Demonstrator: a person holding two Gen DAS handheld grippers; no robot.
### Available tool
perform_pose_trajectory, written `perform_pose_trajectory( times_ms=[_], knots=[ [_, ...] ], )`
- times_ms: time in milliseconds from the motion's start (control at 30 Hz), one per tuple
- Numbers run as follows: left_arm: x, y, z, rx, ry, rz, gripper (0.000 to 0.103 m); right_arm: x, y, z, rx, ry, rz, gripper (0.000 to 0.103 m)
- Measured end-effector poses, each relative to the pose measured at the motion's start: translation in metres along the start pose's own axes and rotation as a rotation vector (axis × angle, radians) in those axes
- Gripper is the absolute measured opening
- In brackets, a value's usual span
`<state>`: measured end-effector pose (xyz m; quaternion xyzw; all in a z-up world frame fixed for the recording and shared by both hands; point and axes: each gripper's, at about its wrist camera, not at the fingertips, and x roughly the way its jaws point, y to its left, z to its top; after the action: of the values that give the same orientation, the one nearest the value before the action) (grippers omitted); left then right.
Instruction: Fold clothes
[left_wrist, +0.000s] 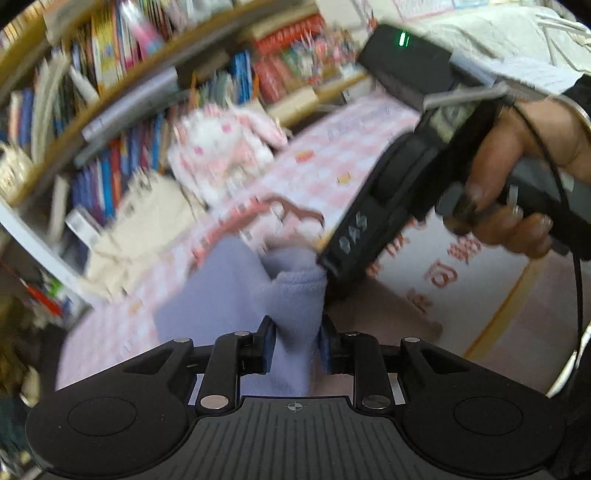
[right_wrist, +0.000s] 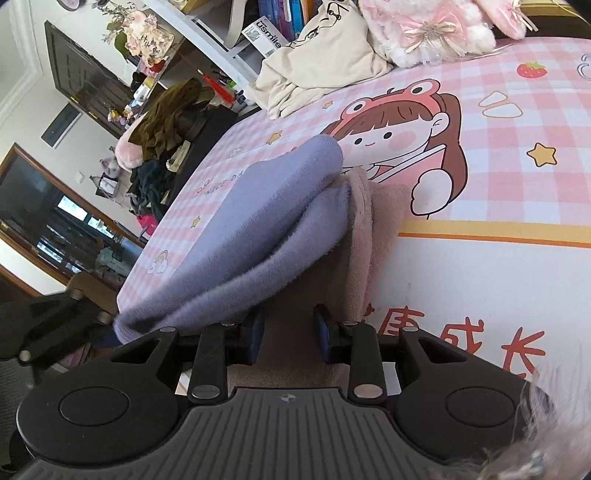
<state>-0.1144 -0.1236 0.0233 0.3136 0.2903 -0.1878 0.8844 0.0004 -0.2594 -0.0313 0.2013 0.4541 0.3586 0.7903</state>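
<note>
A lavender fleece garment (left_wrist: 236, 295) lies in folds on the pink checked bed sheet (left_wrist: 332, 155). My left gripper (left_wrist: 297, 343) is shut on a raised ridge of it, which fills the gap between the blue pads. A hand holds the right gripper (left_wrist: 327, 264), whose tip meets the same lavender fold from the right. In the right wrist view the lavender garment (right_wrist: 258, 221) is draped over a dusty-pink cloth (right_wrist: 373, 229). There my right gripper (right_wrist: 288, 339) is shut on that dusty-pink cloth. Whether the two fabrics are one piece I cannot tell.
A cream garment (right_wrist: 325, 62) lies crumpled at the far side of the bed, next to a pink plush rabbit (right_wrist: 436, 33). A full bookshelf (left_wrist: 122, 81) stands behind them. Off the bed's left edge, dark clothes (right_wrist: 162, 129) are piled up.
</note>
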Motion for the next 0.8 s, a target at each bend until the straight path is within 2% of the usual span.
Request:
perform_pose_trajectory(
  times_ms=[100,167,267,367,533,600,667,700,800],
  knots=[
    [-0.011,0.004,0.003,-0.032,-0.062,-0.006,0.009,0.001,-0.003,-0.001,0.012,-0.001,0.004,0.028],
    [-0.016,0.011,0.001,-0.083,-0.077,-0.04,0.009,0.001,-0.004,-0.001,0.02,-0.003,0.009,0.028],
    [0.002,0.008,-0.016,-0.11,0.007,-0.134,0.009,0.002,-0.006,-0.003,0.032,-0.008,0.015,0.027],
    [0.021,-0.004,-0.03,-0.076,0.071,-0.161,0.012,0.003,-0.001,-0.004,0.005,-0.006,-0.004,0.025],
    [0.019,0.007,-0.021,-0.095,0.097,-0.196,0.021,-0.003,-0.006,0.001,0.034,0.006,-0.001,0.025],
    [0.006,0.016,-0.014,-0.107,0.097,-0.217,0.021,-0.012,-0.014,0.003,0.086,-0.01,0.022,0.034],
    [-0.019,0.03,-0.011,-0.135,0.032,-0.246,0.025,-0.019,-0.024,0.004,0.161,-0.022,0.071,0.037],
    [-0.03,0.037,-0.01,-0.153,0.003,-0.256,0.03,-0.021,-0.029,0.005,0.196,-0.025,0.098,0.037],
    [-0.034,0.059,-0.016,-0.282,-0.033,-0.229,0.038,-0.024,-0.036,0.007,0.259,-0.032,0.156,0.041]
  ],
)
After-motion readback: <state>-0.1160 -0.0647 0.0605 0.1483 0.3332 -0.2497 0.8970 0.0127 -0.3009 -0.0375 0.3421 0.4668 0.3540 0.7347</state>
